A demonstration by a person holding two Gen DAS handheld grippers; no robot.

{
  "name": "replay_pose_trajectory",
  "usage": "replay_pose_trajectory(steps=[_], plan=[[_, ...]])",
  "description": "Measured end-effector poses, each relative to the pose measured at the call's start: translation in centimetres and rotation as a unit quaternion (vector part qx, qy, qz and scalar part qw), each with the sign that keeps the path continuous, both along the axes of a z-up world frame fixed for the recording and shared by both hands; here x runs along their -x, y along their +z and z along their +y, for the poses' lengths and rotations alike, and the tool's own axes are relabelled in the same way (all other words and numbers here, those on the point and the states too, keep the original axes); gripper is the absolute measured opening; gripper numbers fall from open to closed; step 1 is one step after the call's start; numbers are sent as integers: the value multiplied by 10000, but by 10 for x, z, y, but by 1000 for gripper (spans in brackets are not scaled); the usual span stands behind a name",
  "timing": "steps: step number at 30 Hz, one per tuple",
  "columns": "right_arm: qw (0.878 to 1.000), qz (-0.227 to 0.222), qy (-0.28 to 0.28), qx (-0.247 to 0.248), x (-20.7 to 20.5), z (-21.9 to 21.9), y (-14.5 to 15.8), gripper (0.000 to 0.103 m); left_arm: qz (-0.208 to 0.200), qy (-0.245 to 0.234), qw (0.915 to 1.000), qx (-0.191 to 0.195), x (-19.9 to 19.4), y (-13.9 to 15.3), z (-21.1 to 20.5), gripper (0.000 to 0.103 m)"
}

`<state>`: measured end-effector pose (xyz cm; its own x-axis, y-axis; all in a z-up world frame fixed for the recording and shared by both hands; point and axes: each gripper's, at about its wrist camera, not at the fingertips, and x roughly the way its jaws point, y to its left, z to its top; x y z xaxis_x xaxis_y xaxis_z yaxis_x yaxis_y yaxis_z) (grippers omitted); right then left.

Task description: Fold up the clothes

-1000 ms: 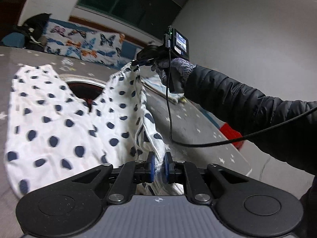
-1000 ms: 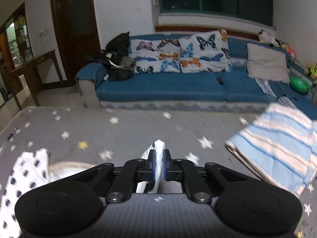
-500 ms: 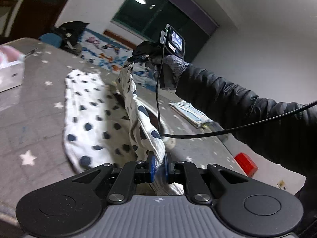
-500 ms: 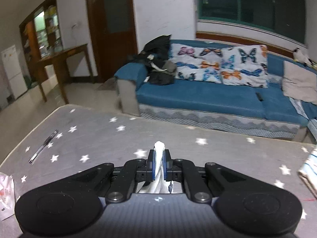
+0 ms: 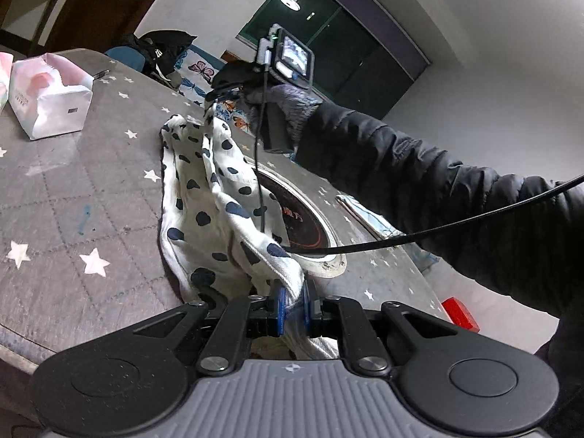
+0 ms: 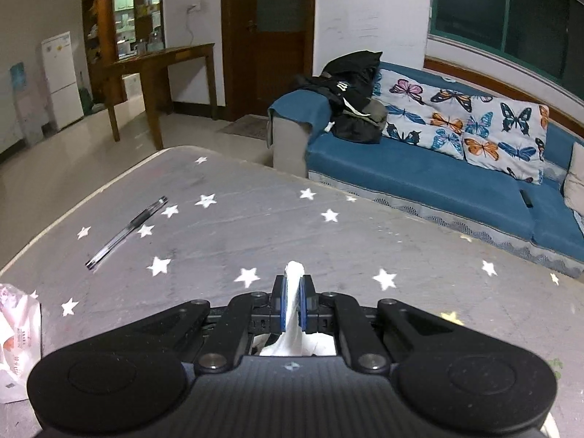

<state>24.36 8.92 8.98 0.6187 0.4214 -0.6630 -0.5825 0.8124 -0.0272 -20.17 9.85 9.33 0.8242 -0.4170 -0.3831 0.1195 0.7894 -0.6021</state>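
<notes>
Pinching the white dotted garment [image 5: 204,197] in both my left fingers [image 5: 279,304] and right fingers [image 6: 304,304], I hold its edge raised, the rest draped on the star-patterned worktop [image 5: 73,189].

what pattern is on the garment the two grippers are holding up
White with dark navy spots. The garment shows best in the left wrist view.

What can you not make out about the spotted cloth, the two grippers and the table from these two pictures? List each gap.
- Spotted cloth: in the right wrist view only a white fold shows; the right gripper body hides the rest.
- Cloth's near end: in the left wrist view the left gripper covers it.
- Table: its near edge is cut off by the gripper body.
- Round dark disc: partly under the cloth; its lettering is too small to read.
</notes>
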Motion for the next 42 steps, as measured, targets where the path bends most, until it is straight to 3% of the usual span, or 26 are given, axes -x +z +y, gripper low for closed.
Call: replay_pose_trajectory(steps=[13,17,20,25,28,31,34,35,42], plan=[[9983,-568,-90,14,23,21,11,6,-243,83,9996,134,18,6,-6,11],[9993,-304,111,-160,24,30,7,7,-145,242,9994,206,23,2,-6,11],[9990,-16,263,-364,21,30,5,13,-20,330,9992,221,26,-2,-5,11],[9986,-8,424,-328,28,21,12,19,105,350,9992,180,29,-4,-4,15],[9981,-20,537,-293,34,12,21,29,128,336,9993,143,30,-5,-5,17],[9977,-59,641,-228,40,-1,31,38,162,328,9993,98,29,-6,-6,32],[9972,-45,739,-132,48,-18,39,44,254,351,9990,50,27,-8,-9,39],[9968,-29,795,-86,51,-25,41,51,287,360,9989,58,26,-9,-9,42],[9918,-45,1243,281,89,-86,42,67,382,355,9985,133,21,-7,-12,39]])
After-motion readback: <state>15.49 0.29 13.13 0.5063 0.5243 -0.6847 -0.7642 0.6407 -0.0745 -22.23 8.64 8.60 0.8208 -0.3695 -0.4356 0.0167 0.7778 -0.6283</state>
